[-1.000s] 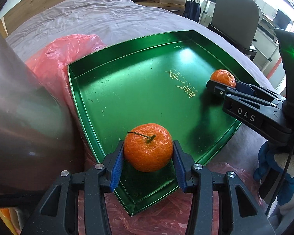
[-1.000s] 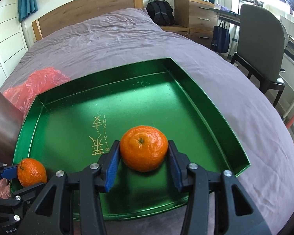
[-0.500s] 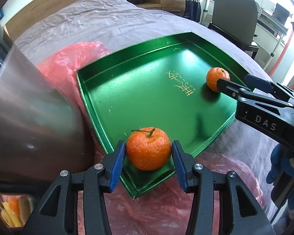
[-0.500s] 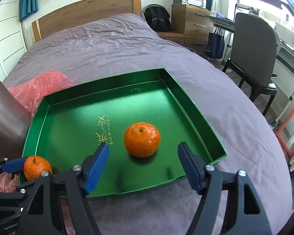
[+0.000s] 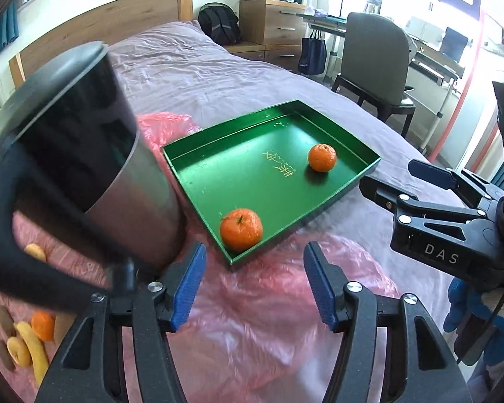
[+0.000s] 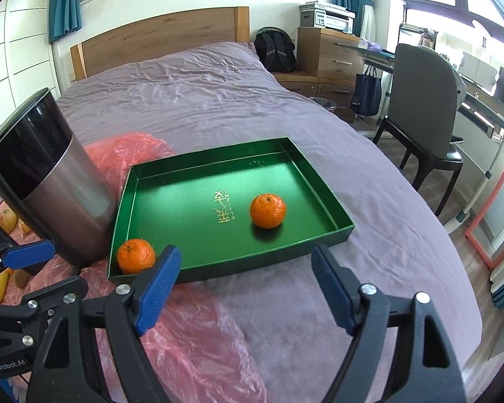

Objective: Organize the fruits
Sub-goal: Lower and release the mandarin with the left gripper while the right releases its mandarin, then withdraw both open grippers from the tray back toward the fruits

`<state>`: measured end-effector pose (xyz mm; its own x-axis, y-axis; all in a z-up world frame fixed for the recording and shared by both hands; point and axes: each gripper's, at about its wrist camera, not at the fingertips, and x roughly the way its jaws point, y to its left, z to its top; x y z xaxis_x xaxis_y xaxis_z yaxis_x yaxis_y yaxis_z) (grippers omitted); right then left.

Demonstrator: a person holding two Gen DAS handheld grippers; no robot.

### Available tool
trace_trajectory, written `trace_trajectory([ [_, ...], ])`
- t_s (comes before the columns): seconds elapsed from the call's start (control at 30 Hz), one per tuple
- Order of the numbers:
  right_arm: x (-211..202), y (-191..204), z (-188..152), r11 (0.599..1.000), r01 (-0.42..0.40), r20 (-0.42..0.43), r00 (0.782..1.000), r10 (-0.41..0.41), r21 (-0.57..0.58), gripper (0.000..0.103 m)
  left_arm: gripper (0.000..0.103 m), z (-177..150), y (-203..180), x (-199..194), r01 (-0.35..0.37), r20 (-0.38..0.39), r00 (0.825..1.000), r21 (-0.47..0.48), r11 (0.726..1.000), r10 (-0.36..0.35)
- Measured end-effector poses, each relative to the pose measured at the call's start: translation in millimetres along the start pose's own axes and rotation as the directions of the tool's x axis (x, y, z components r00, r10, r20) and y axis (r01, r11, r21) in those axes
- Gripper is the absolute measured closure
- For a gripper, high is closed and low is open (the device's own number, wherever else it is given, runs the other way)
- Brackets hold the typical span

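Note:
A green tray (image 5: 238,174) (image 6: 184,201) lies on the purple bed. One tangerine (image 5: 241,229) (image 6: 136,256) sits in its near left corner. A second tangerine (image 5: 322,157) (image 6: 268,210) sits right of the tray's gold lettering. My left gripper (image 5: 253,283) is open and empty, above the pink plastic just short of the near tangerine. My right gripper (image 6: 248,288) is open and empty, in front of the tray's near edge. More fruit, bananas and an orange (image 5: 33,336), lies on the plastic at the far left.
A tall steel bin with a black top (image 5: 94,174) (image 6: 50,181) stands left of the tray. Pink plastic sheet (image 5: 268,319) (image 6: 191,336) covers the bed in front. A chair (image 6: 426,127), desk and drawers stand to the right of the bed.
Both grippers opened and let go of their tangerines, which now rest in the tray. Both grippers drew back and up from the tray.

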<state>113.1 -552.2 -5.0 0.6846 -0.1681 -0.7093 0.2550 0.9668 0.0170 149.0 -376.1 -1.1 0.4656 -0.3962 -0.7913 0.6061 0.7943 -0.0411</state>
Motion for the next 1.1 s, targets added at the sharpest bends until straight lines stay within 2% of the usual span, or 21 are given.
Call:
trace_trajectory([
  [0.13,-20.9,7.5,-11.0,1.0,-0.01,0.0,1.0,0.01,0.012,0.0,0.046,-14.5,8.2,-26.7,0.004,0.02,1.0,-0.015,1.0,-0.004],
  [0.4,-62.0,24.7,-30.4,0.998,-0.047,0.012,0.999,0.047,0.044,0.0,0.037,-46.0,29.1,-73.8,-0.003,0.021,1.0,-0.052,0.999,0.005],
  [0.5,-79.8,38.3,-34.8,0.997,-0.071,0.026,0.997,0.07,0.034,0.0,0.029,-61.5,39.3,-95.8,-0.038,0.026,0.999,-0.053,0.998,0.04],
  [0.6,-98.5,55.0,-37.5,0.995,-0.096,0.044,0.994,0.095,0.015,0.0,0.028,-79.6,56.1,-119.1,-0.096,0.036,0.994,-0.076,0.992,0.099],
  [0.73,-122.1,77.8,-44.7,0.991,-0.129,0.06,0.99,0.13,-0.016,0.0,0.028,-102.0,77.8,-147.7,-0.179,0.065,0.98,-0.107,0.978,0.187],
  [1.1,-173.0,143.0,-75.4,0.967,-0.252,0.049,0.966,0.254,-0.036,0.0,0.027,-171.8,154.4,-214.4,-0.239,0.079,0.962,-0.227,0.944,0.262],
])
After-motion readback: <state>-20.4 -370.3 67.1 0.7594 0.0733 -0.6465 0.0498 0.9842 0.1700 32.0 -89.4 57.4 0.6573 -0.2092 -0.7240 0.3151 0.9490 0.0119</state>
